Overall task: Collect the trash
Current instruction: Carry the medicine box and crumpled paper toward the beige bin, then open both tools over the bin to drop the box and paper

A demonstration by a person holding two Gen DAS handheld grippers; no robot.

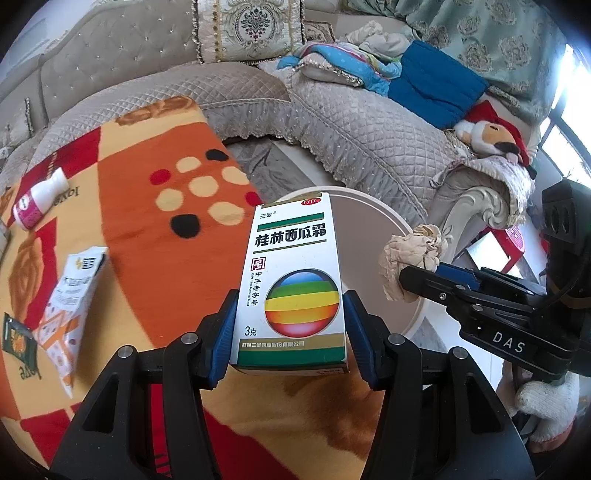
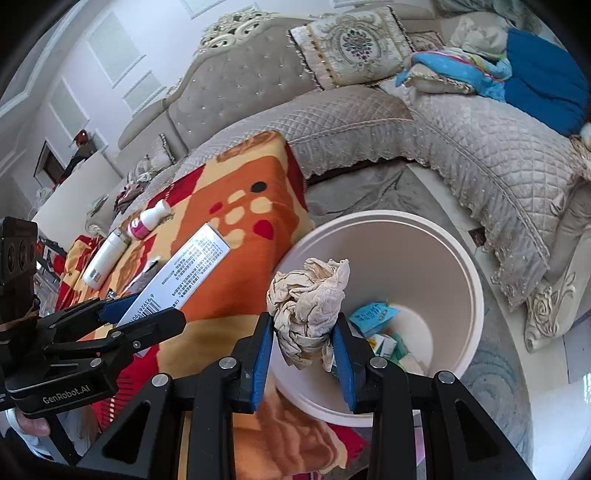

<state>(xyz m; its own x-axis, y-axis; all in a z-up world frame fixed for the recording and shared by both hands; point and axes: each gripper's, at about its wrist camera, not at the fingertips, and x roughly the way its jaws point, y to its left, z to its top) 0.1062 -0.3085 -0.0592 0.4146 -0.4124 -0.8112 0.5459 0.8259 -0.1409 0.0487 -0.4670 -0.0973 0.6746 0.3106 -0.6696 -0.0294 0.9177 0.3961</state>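
Two claws, both loaded. At the bottom centre of the left wrist view my left claw (image 1: 290, 328) is closed on a box (image 1: 291, 284), blue pads pressed against its two long sides, printed face toward the camera, top end reaching up over the near rim of the bin (image 1: 369, 199). At bottom centre of the right wrist view my right claw (image 2: 304, 343) is clamped around a wad of paper (image 2: 308, 302), crumpled and beige, held over the bin's open mouth. Down in the bin, lower right of that frame, lie a blue packet (image 2: 373, 314) and some small cartons I cannot read. Just left of the bin is the blanket (image 1: 155, 236), orange, red and cream, filling the left half of both frames. On it, at the left edge of the left wrist view, lie a torn sachet (image 1: 70, 299) and a dark green packet (image 1: 18, 339) close together, and farther up a small bottle (image 1: 40, 203) on its side. In the right wrist view a white tube (image 2: 105, 258) lies just beside that bottle. Beyond everything, a quilted sofa (image 1: 351, 122) curves across the top, carrying a cushion (image 1: 251, 26), a blue pad (image 1: 436, 85) and a plush toy (image 1: 491, 136) at the right.
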